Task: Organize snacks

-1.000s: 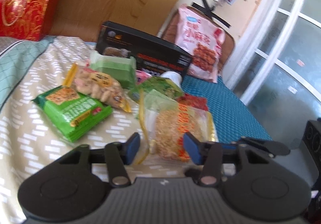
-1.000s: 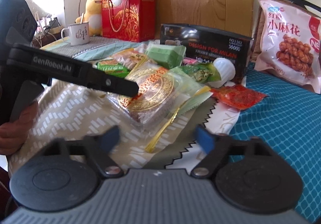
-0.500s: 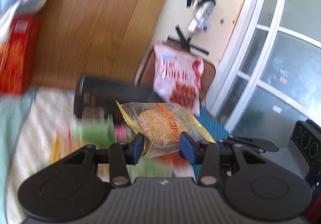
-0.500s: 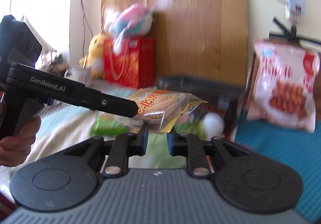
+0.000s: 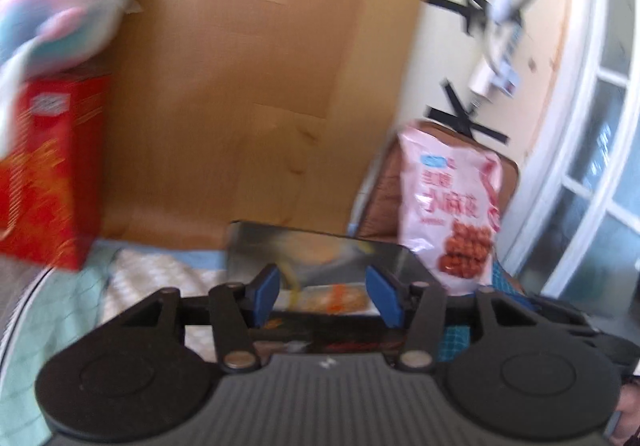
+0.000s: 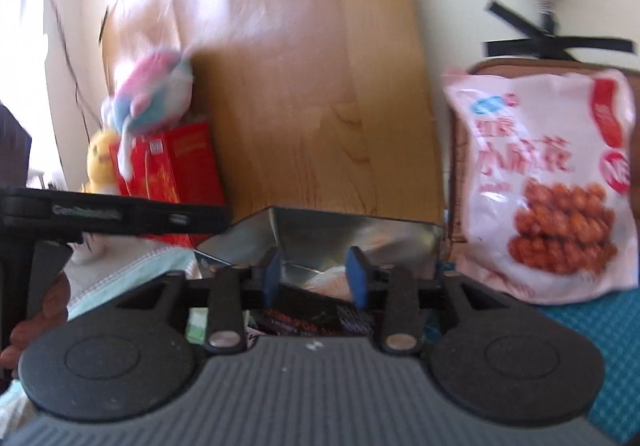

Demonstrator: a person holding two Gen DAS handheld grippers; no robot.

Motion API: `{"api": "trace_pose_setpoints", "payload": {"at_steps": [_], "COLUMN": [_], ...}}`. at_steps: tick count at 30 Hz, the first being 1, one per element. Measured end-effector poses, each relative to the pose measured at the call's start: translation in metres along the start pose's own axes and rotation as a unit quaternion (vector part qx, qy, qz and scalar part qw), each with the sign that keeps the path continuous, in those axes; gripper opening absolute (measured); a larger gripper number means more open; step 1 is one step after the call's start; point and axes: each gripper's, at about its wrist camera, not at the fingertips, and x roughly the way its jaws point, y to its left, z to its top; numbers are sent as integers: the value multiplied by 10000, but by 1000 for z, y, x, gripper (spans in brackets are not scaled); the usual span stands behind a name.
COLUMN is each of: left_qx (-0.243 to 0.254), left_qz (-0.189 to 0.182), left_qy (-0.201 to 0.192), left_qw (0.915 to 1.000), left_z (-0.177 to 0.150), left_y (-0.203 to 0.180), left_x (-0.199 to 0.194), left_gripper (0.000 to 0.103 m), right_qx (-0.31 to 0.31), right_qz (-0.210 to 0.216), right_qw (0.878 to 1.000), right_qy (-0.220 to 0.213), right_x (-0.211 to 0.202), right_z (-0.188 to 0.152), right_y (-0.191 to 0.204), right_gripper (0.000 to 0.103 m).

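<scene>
Both grippers had risen from the pile of snacks on the bed to the open black box (image 5: 320,342) at the wooden headboard (image 5: 256,86), and the crinkly clear packet of golden cake (image 5: 332,296) that they had carried between them half a second before now lay blurred inside the box, seen against its shiny silver lining. The left gripper (image 5: 326,296) had just been opening; its blue pads stood apart on either side of the packet's image, and no pad could be seen pressing on it. The right gripper (image 6: 316,278) had also just been opening, its jaws parted with only the box's metallic inner wall and a pale smear of wrapper behind the gap.

A glossy pink bag (image 6: 552,182) printed with fried twists leaned upright against a brown cushion to the right of the box. To the left stood a rectangular red carton (image 5: 44,174) with a soft pink-and-blue plush toy (image 6: 152,94) on top and a yellow plush (image 6: 100,162) beside it. A blue woven cloth (image 6: 608,330) with a fine grid covered the bed on the right; pale patterned bedding lay on the left.
</scene>
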Motion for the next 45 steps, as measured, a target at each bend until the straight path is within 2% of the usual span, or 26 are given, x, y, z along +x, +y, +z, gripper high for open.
{"api": "trace_pose_setpoints", "payload": {"at_steps": [5, 9, 15, 17, 19, 21, 23, 25, 27, 30, 33, 36, 40, 42, 45], "left_qx": [-534, -1126, -890, -631, -519, -475, -399, -332, 21, 278, 448, 290, -252, -492, -626], "left_qz": [280, 126, 62, 198, 121, -32, -193, -320, -283, -512, -599, -523, -380, -287, -131], "left_qy": [369, 658, 1052, 1017, 1102, 1192, 1381, 1492, 1446, 1314, 1219, 1012, 529, 405, 501], "left_qw": [9975, 9914, 9904, 9926, 9925, 9917, 9894, 9877, 9891, 9896, 9897, 9931, 9976, 9976, 9967], "left_z": [-24, -32, -37, -39, -41, -45, -54, -69, -82, -97, -101, -88, -57, -42, -28], "left_y": [49, 69, 55, 44, 37, 31, 24, 15, 2, -11, -17, -9, 16, 28, 43], "left_x": [-9, 3, 35, 38, 38, 32, 24, 14, -3, -33, -56, -72, -84, -79, -50], "left_gripper": [50, 50, 54, 56, 55, 53, 50, 50, 51, 54, 64, 67, 67, 67, 67], "right_qx": [449, 557, 1334, 1542, 1753, 1674, 1213, 1063, 905, 517, 350, 294, 298, 211, -178], "right_qz": [108, 109, -186, -101, 163, 335, 239, 472, 611, 689, 596, 388, 472, 555, 599], "right_qw": [9980, 9957, 9883, 9838, 9788, 9789, 9857, 9852, 9853, 9876, 9903, 9947, 9966, 9962, 9939], "right_qy": [429, 725, 711, 908, 1043, 1124, 1146, 1260, 1311, 1315, 1207, 907, 603, 633, 910], "right_x": [-12, 0, 16, 27, 34, 37, 35, 32, 22, 3, -14, -28, -28, -19, 3], "right_z": [-26, -35, -39, -41, -45, -46, -45, -49, -54, -60, -60, -49, -26, -20, -18], "right_y": [-15, -11, -33, -37, -38, -28, -9, 5, 16, 30, 35, 34, 31, 33, 43], "right_gripper": [46, 46, 47, 48, 43, 38, 40, 41, 42, 50, 49, 49, 49, 49, 49]}}
